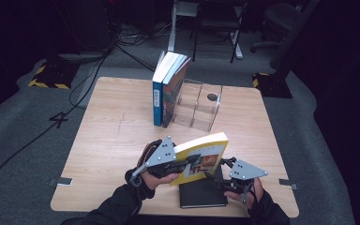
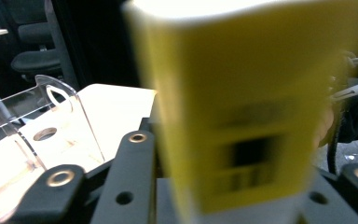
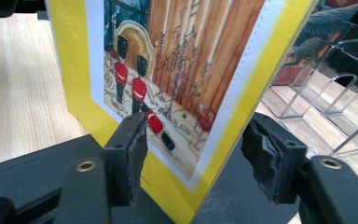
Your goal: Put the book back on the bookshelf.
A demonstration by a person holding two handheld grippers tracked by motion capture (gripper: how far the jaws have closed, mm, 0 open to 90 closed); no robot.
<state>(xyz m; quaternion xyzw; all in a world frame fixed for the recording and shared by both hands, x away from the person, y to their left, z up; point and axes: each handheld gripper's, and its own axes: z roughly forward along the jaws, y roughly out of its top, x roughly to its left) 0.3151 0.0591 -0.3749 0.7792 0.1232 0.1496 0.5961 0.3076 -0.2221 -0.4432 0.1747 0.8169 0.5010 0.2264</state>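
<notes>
A yellow book (image 1: 201,157) with a picture of red-coated soldiers on its cover hangs tilted above the front of the table. My left gripper (image 1: 192,161) is shut on it; in the left gripper view the blurred yellow spine (image 2: 233,116) sits between the jaws. My right gripper (image 1: 214,169) is open at the book's lower right corner. In the right gripper view the cover (image 3: 177,70) stands between the pads, and the right pad (image 3: 268,156) is clear of it. Under the yellow book a black book (image 1: 201,194) lies flat.
A clear acrylic book holder (image 1: 199,105) stands at the back middle of the wooden table (image 1: 112,131), with two upright books (image 1: 166,89) leaning at its left side. An office chair and cables sit on the dark floor beyond.
</notes>
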